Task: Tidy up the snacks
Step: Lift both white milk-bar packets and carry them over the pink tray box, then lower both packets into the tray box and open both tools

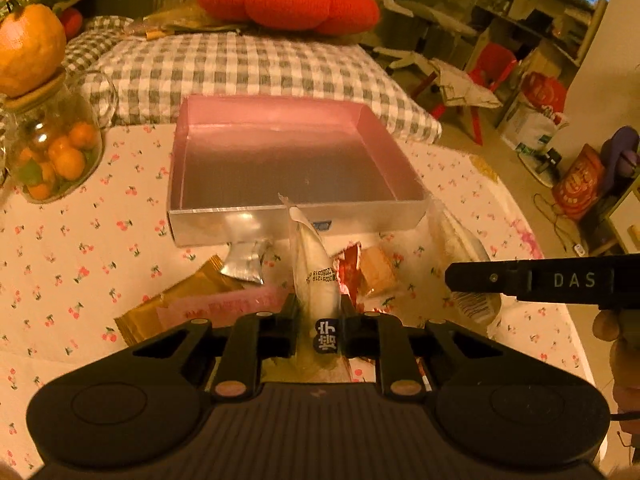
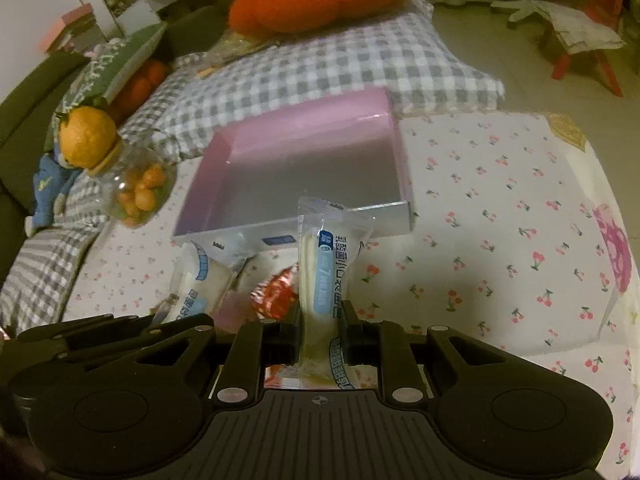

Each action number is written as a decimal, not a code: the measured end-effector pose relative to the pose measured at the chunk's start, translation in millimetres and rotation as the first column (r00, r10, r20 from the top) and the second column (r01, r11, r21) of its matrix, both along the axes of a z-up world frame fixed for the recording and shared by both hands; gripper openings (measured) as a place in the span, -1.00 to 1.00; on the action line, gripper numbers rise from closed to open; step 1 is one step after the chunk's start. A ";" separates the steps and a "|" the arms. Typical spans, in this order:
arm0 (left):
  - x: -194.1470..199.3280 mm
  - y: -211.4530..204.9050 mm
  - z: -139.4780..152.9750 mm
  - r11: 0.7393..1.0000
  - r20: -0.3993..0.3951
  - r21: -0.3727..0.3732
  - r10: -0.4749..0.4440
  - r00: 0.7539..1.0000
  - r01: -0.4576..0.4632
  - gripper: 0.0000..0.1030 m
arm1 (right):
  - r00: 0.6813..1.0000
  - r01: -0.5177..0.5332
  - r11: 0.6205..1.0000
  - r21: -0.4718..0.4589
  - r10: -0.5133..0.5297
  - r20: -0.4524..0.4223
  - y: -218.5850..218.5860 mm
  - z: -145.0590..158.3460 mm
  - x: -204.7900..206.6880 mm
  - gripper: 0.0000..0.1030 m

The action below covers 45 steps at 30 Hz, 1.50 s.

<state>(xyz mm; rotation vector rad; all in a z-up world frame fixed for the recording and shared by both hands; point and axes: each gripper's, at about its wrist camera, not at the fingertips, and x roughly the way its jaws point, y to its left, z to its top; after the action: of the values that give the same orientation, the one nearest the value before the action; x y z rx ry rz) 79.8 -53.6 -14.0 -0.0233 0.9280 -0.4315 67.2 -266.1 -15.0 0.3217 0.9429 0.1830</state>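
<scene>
You have each set of tongs clamped on a white snack packet, left tongs (image 1: 319, 312) and right tongs (image 2: 322, 320), both just short of the empty pink box (image 1: 280, 160) ahead, so next carry them over its near wall and release.

Pink-lined silver box (image 1: 256, 222), cherry-print white tablecloth (image 1: 92, 248), grey gingham cushion (image 1: 248, 68), black tongs (image 1: 320, 320)

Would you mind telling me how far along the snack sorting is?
Nothing is stowed: the pink box is empty. Both the left gripper and right gripper pinch a clear-wrapped bread packet. The gold packet and red-wrapped snack remain on the tablecloth.
</scene>
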 end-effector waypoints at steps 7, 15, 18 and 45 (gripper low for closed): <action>16.8 10.6 14.3 1.000 0.028 -0.003 0.020 0.999 -0.020 -0.68 | 1.000 0.002 0.999 0.044 -0.001 -0.017 3.6 2.5 18.9 -0.63; 45.1 8.1 21.1 1.000 0.074 0.013 0.017 0.997 -0.018 -0.68 | 1.000 0.026 0.998 0.049 -0.027 0.016 6.2 11.5 58.7 -0.63; 57.9 5.3 19.8 1.000 0.085 0.019 0.013 0.996 -0.015 -0.68 | 0.999 0.038 0.998 0.044 -0.039 0.017 6.8 9.6 76.4 -0.63; 168.2 -20.9 -39.0 0.985 0.075 0.163 0.051 0.996 -0.063 -0.66 | 0.994 0.102 0.990 -0.097 -0.104 -0.015 2.5 -50.7 201.2 -0.63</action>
<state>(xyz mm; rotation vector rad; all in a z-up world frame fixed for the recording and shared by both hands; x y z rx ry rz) 248.0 -74.5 -52.9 0.1158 0.8887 -0.2994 268.4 -263.6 -65.7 0.2832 0.9490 0.0396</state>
